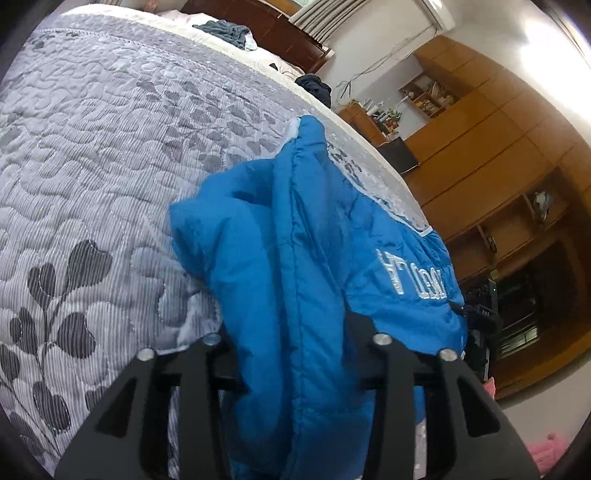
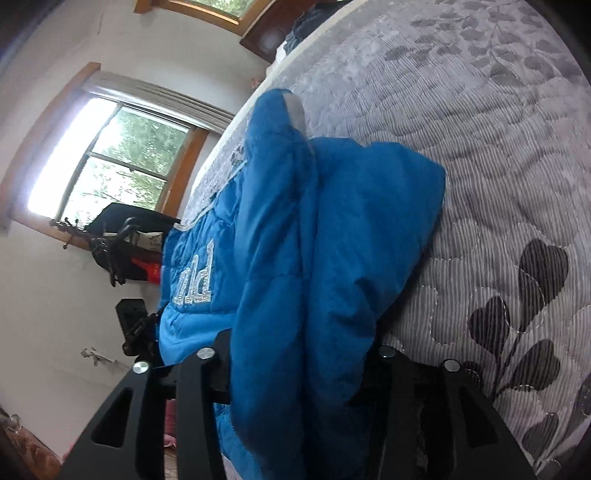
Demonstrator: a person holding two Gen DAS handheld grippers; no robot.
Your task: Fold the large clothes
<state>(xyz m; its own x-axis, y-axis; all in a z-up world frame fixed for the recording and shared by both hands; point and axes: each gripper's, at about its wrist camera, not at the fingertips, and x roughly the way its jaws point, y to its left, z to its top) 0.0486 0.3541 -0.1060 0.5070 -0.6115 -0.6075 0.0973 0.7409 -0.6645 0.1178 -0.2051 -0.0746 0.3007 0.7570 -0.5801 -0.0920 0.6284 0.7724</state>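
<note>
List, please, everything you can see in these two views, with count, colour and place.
Jacket: one, bright blue with white lettering, bunched on the bed near its edge, running between both grippers' fingers.
Quilt: one, grey with dark leaf print, covering the bed.
Dark clothes: two heaps, dark blue, at the far end of the bed.
Headboard: one, dark brown wood, behind the bed.
Cabinets: one wall unit, orange-brown wood, beyond the bed in the left view.
Window: one, wooden frame, trees outside, in the right view.
Pink item: one, pink, on the floor, too blurred to identify.
Left gripper: one, black, closed on jacket.
Right gripper: one, black, closed on jacket.
</note>
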